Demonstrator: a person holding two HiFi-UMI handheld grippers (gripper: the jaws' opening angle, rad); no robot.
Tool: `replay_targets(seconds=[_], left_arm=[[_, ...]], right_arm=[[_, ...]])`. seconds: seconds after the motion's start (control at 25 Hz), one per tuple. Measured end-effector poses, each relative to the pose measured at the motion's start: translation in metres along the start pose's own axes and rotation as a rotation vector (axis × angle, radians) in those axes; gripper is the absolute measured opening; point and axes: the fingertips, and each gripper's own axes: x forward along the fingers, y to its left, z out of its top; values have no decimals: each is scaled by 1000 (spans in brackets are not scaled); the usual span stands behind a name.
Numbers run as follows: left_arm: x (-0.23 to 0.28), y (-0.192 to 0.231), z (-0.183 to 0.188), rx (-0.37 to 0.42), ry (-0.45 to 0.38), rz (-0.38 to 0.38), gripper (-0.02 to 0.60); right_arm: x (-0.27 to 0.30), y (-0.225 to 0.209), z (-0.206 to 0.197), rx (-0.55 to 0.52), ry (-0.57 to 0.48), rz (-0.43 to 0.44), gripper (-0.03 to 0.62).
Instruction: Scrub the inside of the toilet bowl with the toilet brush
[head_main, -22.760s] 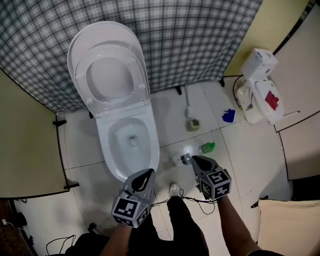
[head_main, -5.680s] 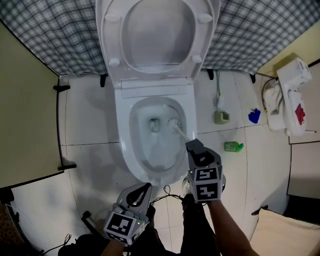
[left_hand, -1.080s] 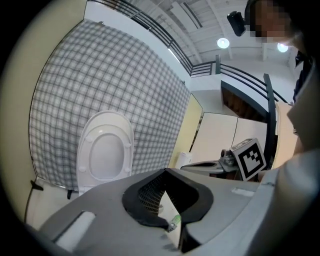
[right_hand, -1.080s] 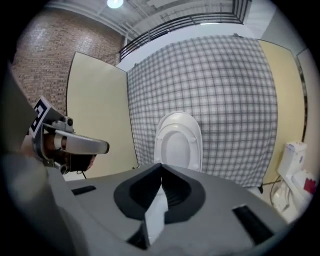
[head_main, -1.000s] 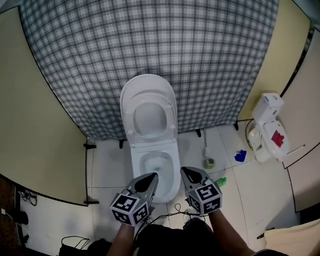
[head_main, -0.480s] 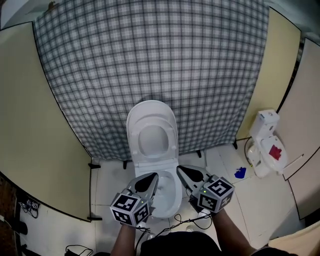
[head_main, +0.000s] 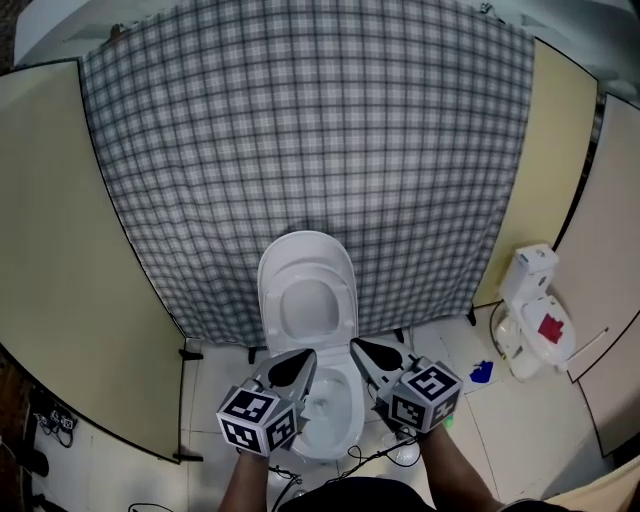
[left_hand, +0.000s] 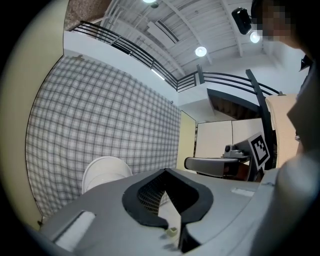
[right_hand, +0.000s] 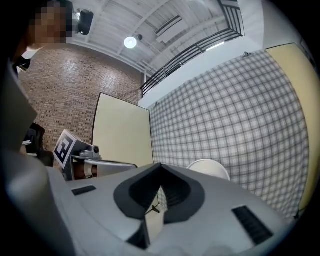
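1. Left tongs (head_main: 293, 366): jaws together, nothing between them (the left gripper view shows one closed seam).
2. Right tongs (head_main: 365, 352): jaws together too, empty; its own view shows only the closed tip.
3. Both tongs are held up side by side, pointing level at the plaid curtain (head_main: 300, 150), clear of the toilet.
4. Bowl (head_main: 340, 432): open, on the floor (head_main: 500, 420) below the tongs, showing in the gap between them in the head view. Lid (head_main: 308, 300) stands raised against the curtain.
5. Bowl's long axis runs straight away from the person, front rim nearest, in line with both tongs.
6. Key relation: the bowl is down and slightly ahead of the tips. Neither hand is clearly nearer, since it sits midway between them.
7. Brush: not in either tongs and not in the bowl. I can't make it out in any view (the right tongs cover the floor just right of the bowl), so I can't tell which hand is nearer to it.
8. Stage, as a judgement: an open bowl with empty, closed tongs lifted off fits brush not picked up, or brush put back after scrubbing. The views don't settle which.
9. Whether the bowl's inside is clean: too small to tell.
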Motion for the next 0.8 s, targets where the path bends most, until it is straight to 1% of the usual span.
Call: replay_targets(seconds=[0.32, 0.6, 0.8], left_arm=[[5, 7, 4, 9, 11, 14, 6], [20, 4, 1, -15, 33, 31, 6], [19, 13, 4, 11, 23, 14, 6]], right_arm=[[9, -12, -3, 26, 0, -26, 15], [9, -28, -5, 37, 40, -20, 15], [17, -26, -6, 26, 30, -48, 15]])
